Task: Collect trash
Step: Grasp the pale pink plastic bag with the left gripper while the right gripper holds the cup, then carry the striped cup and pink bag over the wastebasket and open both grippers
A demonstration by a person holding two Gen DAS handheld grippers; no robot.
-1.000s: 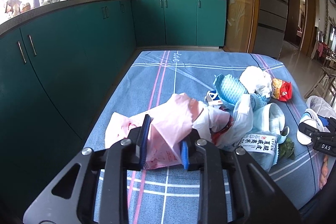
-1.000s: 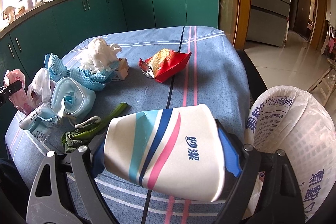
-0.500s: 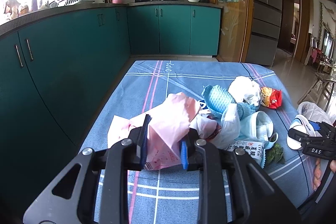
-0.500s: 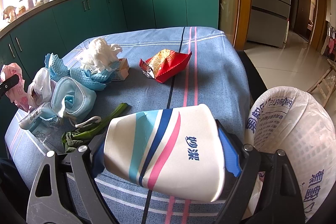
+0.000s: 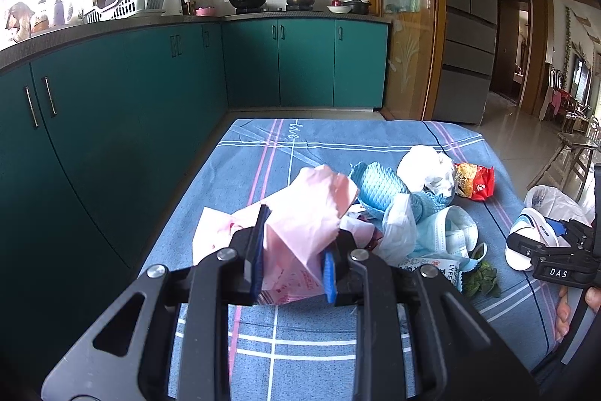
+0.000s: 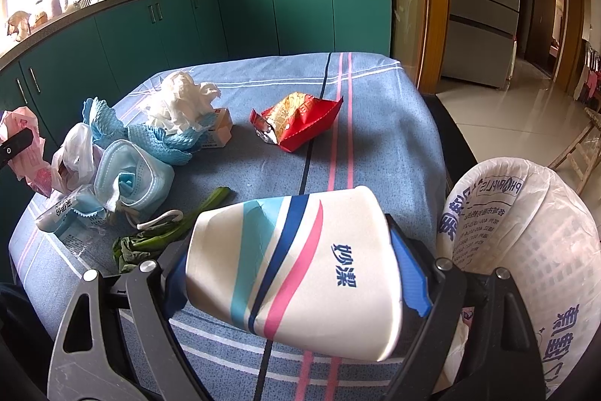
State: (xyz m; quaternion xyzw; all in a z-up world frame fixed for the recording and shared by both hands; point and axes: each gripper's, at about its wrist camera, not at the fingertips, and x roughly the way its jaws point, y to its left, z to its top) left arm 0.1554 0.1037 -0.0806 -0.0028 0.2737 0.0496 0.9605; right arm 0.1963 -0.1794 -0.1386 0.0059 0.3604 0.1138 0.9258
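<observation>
Two loads are in hand at once, and each carries its own risk. The left tool [image 5: 291, 262] is clamped on a crumpled pink plastic bag [image 5: 308, 213], raised off the bench [image 5: 300, 337]; its pads pinch only a fold of thin film, so I judge a quick swing could let the fold slide out, or the trailing part could drag the face mask [image 5: 447, 232] and the white plastic scrap [image 5: 400, 228] beside it.

The right tool [image 6: 296, 273] is gripped wide around a striped paper cup [image 6: 300, 262], held on its side just beside the lined trash bin [image 6: 526, 250] at the bench's edge. Squeezed harder, the thin wall could buckle and the cup pop free (whether anything is left inside, I cannot tell). Released short of the rim, it would likely fall to the floor.

Well apart on the cloth lie the red snack wrapper [image 6: 300, 119], tissue wad [image 6: 180, 96] and green leaf scraps [image 6: 157, 239].
</observation>
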